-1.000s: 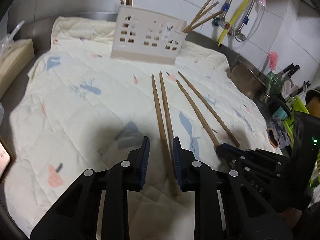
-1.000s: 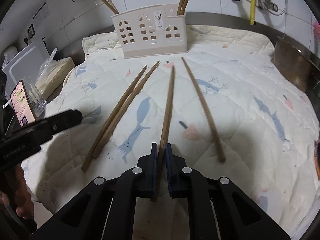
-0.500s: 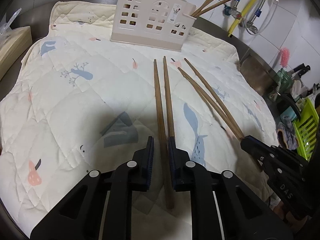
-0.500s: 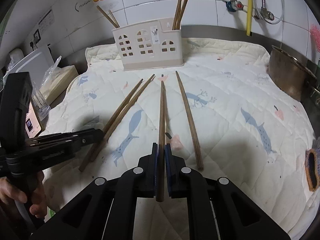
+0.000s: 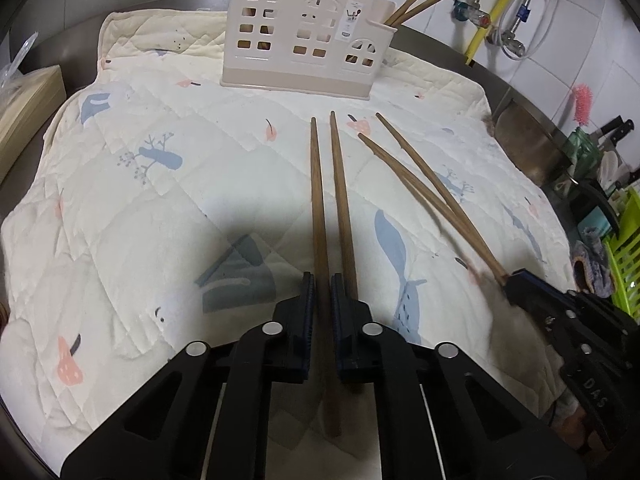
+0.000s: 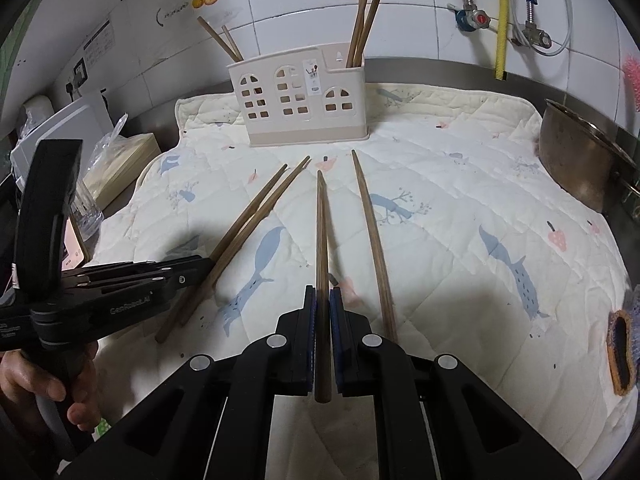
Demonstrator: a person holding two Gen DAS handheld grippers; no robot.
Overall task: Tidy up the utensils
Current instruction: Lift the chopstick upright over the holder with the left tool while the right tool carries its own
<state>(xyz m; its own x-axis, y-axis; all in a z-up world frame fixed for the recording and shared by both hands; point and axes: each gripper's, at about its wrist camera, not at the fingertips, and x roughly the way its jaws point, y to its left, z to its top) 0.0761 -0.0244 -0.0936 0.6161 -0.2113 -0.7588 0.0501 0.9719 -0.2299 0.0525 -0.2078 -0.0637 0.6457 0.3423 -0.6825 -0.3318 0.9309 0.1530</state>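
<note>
White wall tiles back a steel table (image 6: 440,70) covered by a cream quilted mat (image 5: 160,200) printed with blue whales and pink mushrooms. At the mat's far edge stands a beige utensil holder (image 5: 304,40) with window-shaped cut-outs; its left and right end compartments each hold upright chopsticks (image 6: 362,20), while the middle one shows none.

Four loose chopsticks sit in front of the holder, their thin tips toward it. The left claw (image 5: 323,312) is closed on the leftmost chopstick (image 5: 318,200), its blue pads pressed against both sides of the thick end. A second chopstick (image 5: 340,200) lies just beside that one, on the side away from the holder's left end, and passes outside the claw's right finger.

The right claw (image 6: 323,328) is clamped on the third chopstick (image 6: 321,240), which appears raised off the mat toward its tip. The fourth chopstick (image 6: 374,240) lies on the mat just beside the claw, toward the holder's right end.

A person's hand (image 6: 44,392) grips the left tool's handle. A metal pot (image 6: 580,160) sits off the mat, to the right of the holder.
</note>
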